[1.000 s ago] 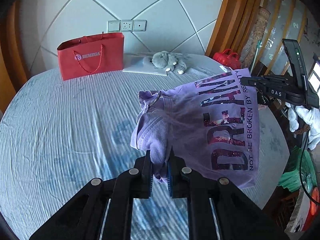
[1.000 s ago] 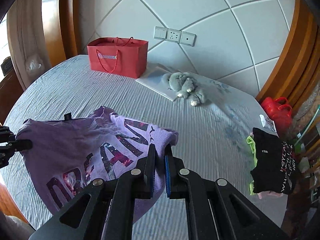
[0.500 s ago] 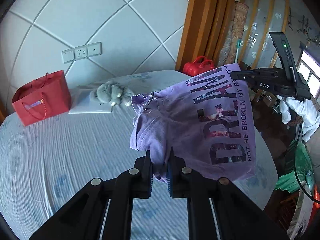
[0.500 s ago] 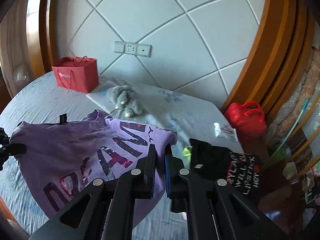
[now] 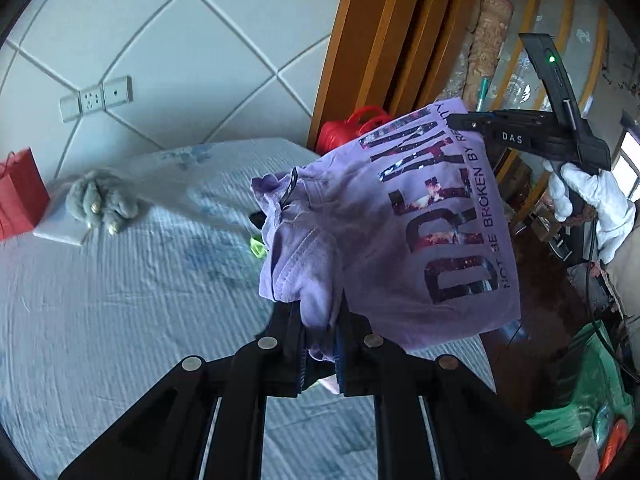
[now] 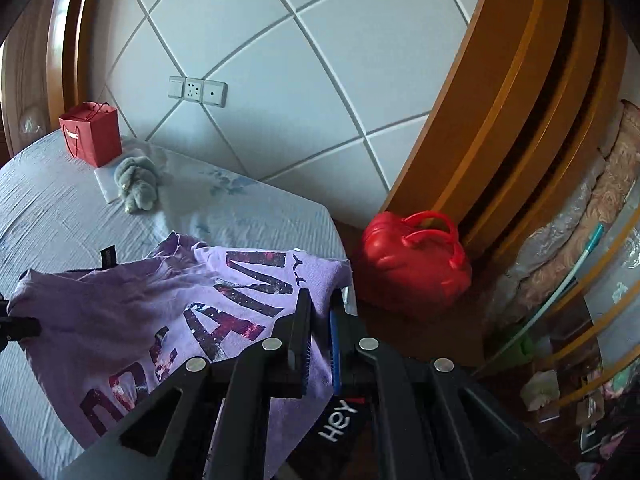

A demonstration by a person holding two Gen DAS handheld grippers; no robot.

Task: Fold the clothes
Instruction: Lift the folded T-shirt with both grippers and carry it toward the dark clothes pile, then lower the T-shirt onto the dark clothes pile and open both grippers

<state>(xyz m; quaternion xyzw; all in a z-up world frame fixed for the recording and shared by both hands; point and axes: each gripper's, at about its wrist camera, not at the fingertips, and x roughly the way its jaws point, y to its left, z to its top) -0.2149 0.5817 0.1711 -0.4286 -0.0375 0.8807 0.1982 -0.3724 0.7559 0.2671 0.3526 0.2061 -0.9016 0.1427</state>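
Note:
A folded purple shirt (image 5: 384,240) with dark "DREAM" lettering hangs in the air between my two grippers. My left gripper (image 5: 318,320) is shut on its bunched near corner. My right gripper (image 6: 320,300) is shut on the other corner of the purple shirt (image 6: 168,320); it also shows from outside in the left wrist view (image 5: 464,122), held by a white-gloved hand. A black garment (image 6: 340,420) with white "HEY" lettering lies below the right gripper, mostly hidden. A bit of neon green cloth (image 5: 257,246) peeks out behind the shirt.
The bed (image 5: 100,300) has a light blue striped sheet. A grey plush toy (image 5: 98,200) and a red paper bag (image 6: 91,133) sit near the tiled headboard. A red handbag (image 6: 412,260) sits off the bed's corner by the wooden frame (image 6: 500,112). Clutter lies on the floor at right.
Both grippers have swung to the right with the shirt, toward the bed's right corner. The black folded garment has passed under the right gripper. The grip on the shirt is unchanged.

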